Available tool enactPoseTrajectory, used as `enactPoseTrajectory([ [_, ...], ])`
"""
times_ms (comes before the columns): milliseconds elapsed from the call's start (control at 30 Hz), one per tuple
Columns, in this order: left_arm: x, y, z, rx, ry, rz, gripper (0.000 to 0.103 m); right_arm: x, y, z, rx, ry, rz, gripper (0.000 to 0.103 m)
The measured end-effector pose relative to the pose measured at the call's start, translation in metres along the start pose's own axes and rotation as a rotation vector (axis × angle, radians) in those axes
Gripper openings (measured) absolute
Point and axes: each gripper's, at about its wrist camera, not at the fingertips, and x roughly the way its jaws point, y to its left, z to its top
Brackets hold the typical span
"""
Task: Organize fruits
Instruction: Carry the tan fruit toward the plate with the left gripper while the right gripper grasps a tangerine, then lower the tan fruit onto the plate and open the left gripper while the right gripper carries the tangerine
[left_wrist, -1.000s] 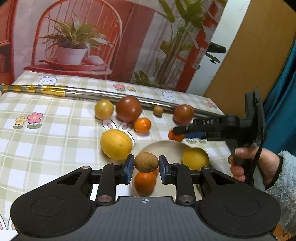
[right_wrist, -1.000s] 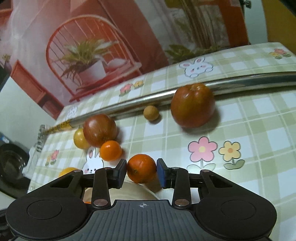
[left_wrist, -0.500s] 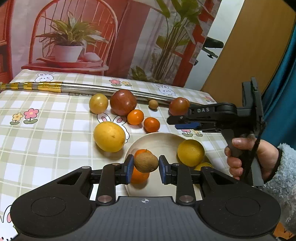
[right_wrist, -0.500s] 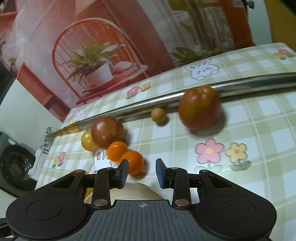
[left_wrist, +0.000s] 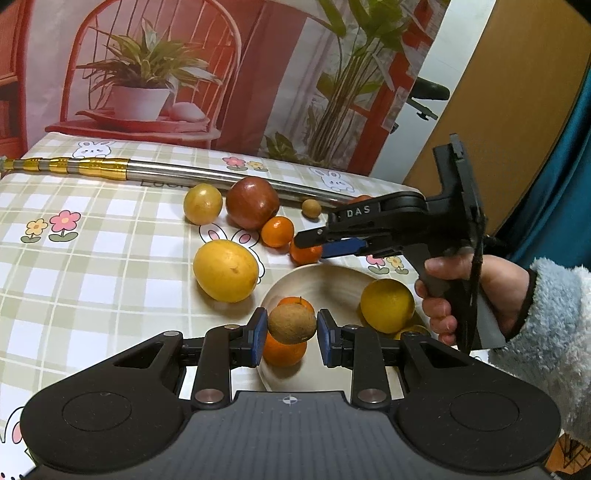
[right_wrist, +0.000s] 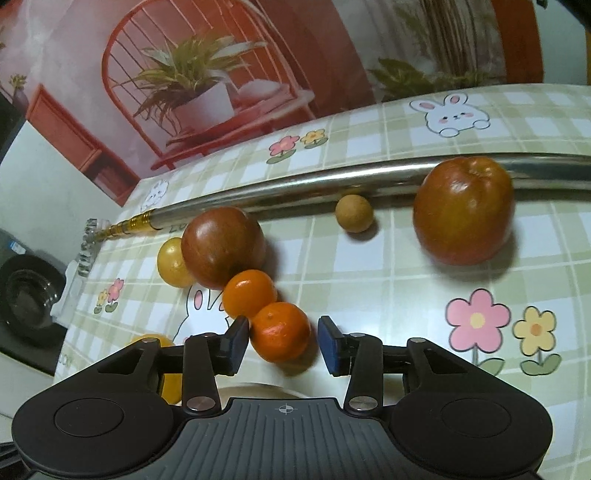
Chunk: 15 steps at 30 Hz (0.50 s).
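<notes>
My left gripper is shut on a brown kiwi and holds it above the cream bowl. An orange lies in the bowl right under the kiwi, with a yellow citrus to its right. My right gripper is open low over the tablecloth. A tangerine rests on the cloth between its fingers, close to the left pad and clear of the right one. In the left wrist view the right gripper reaches over that tangerine at the bowl's far rim, with a person's hand on its handle.
Loose on the checked cloth are a second tangerine, a dark red apple, a small yellow fruit, a tiny brown fruit, a red apple and a large yellow fruit. A metal rod lies behind them.
The tangerine left the right gripper's fingers and rolled left beside the other tangerine. The right gripper followed and now stands open around it. The left gripper kept the kiwi over the bowl.
</notes>
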Motion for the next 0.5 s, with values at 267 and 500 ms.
enactPoseTrajectory([
  [267, 0.008, -0.006, -0.003, 0.041, 0.039, -0.017, 0.031, -0.027, 0.005, -0.007, -0.027, -0.077, 0.002, 0.033],
  [500, 0.019, -0.014, -0.01, 0.085, 0.086, -0.027, 0.031, -0.068, -0.002, -0.033, -0.011, -0.165, 0.028, 0.033],
])
